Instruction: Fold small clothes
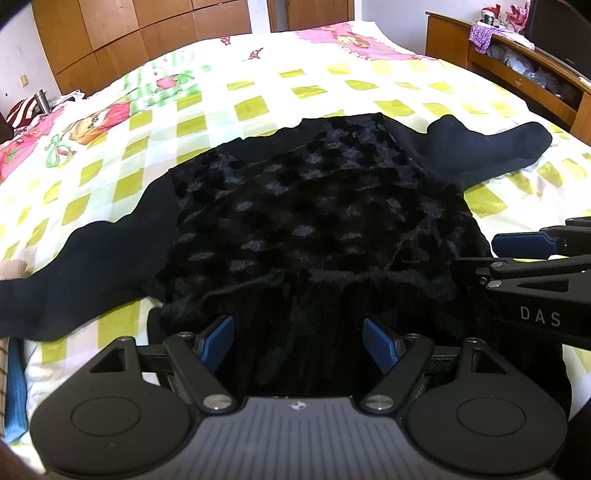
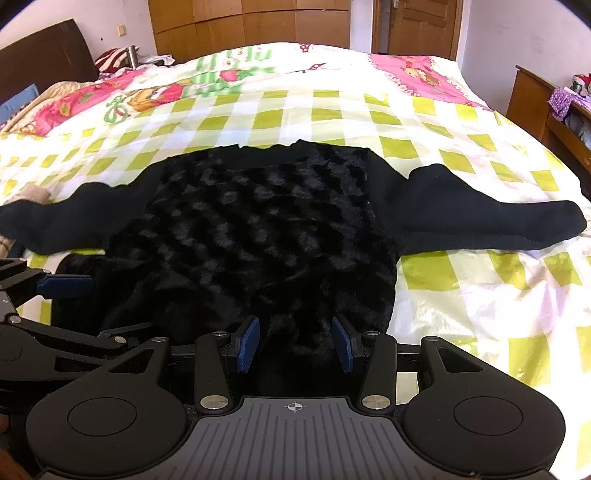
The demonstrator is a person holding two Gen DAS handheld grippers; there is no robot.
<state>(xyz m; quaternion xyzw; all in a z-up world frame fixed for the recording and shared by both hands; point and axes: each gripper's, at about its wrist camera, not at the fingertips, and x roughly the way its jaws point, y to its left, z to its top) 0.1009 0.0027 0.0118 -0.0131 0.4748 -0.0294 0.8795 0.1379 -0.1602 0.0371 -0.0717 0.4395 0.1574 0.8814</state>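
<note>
A small black sweater [image 1: 314, 206] with a fuzzy patterned body and plain sleeves lies flat on the bed, both sleeves spread out to the sides; it also shows in the right wrist view [image 2: 258, 229]. My left gripper [image 1: 299, 341] is open, its blue pads on either side of the sweater's near hem. My right gripper [image 2: 295, 341] is open too, its pads straddling the hem further right. Each gripper shows at the edge of the other's view: the right one [image 1: 524, 251] and the left one [image 2: 62, 288].
The bed has a yellow-and-white checked sheet [image 2: 461, 280] with pink cartoon prints at the far end. A wooden shelf unit [image 1: 524, 62] stands to the right, wardrobes [image 2: 251, 22] at the back, and clothes and a metal flask [image 2: 131, 55] at the far left.
</note>
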